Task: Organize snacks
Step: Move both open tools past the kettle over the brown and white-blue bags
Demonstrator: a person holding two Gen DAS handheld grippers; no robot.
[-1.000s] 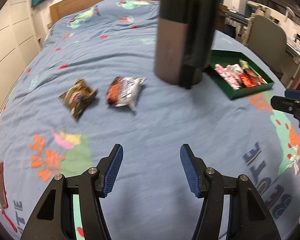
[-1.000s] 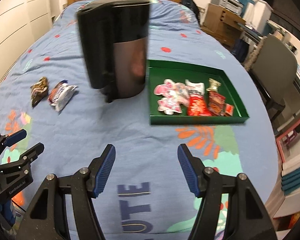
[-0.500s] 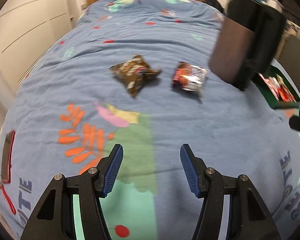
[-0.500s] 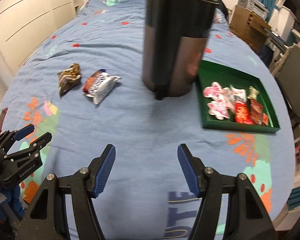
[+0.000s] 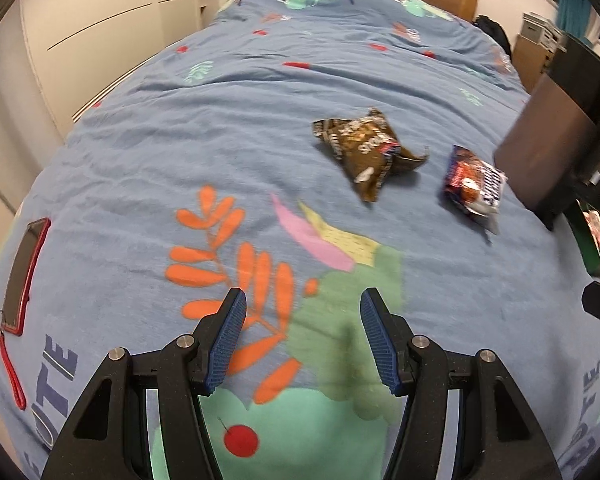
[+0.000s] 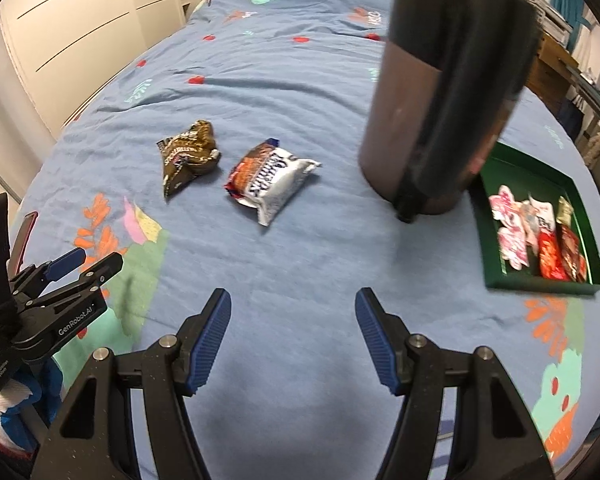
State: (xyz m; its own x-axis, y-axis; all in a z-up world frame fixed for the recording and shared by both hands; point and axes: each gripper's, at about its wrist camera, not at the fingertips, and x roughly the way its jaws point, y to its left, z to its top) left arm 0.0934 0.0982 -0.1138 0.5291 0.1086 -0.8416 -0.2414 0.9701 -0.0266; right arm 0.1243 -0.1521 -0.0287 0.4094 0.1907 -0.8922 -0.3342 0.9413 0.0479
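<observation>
Two snack packs lie on the blue bedspread: a crumpled brown pack (image 5: 366,148) (image 6: 187,154) and, to its right, a red-and-silver pack (image 5: 474,186) (image 6: 269,178). A green tray (image 6: 540,282) (image 5: 586,248) at the right holds several wrapped snacks (image 6: 536,236). My left gripper (image 5: 302,338) hovers open over the bedspread's leaf print, short of the brown pack, nothing between its fingers. My right gripper (image 6: 291,336) is open too, over bare fabric below the silver pack. The left gripper (image 6: 83,266) also shows at the right wrist view's left edge.
A tall dark cylindrical bin (image 6: 444,92) (image 5: 560,140) stands between the loose packs and the tray. A phone in a red case (image 5: 21,272) lies near the bed's left edge. White cupboards (image 5: 99,32) run along the left, furniture at the right.
Both views have swung leftward and lower over the bed. The two loose packs have come closer to both grippers; bin and tray have slid toward the right. Jaw openings are unchanged.
</observation>
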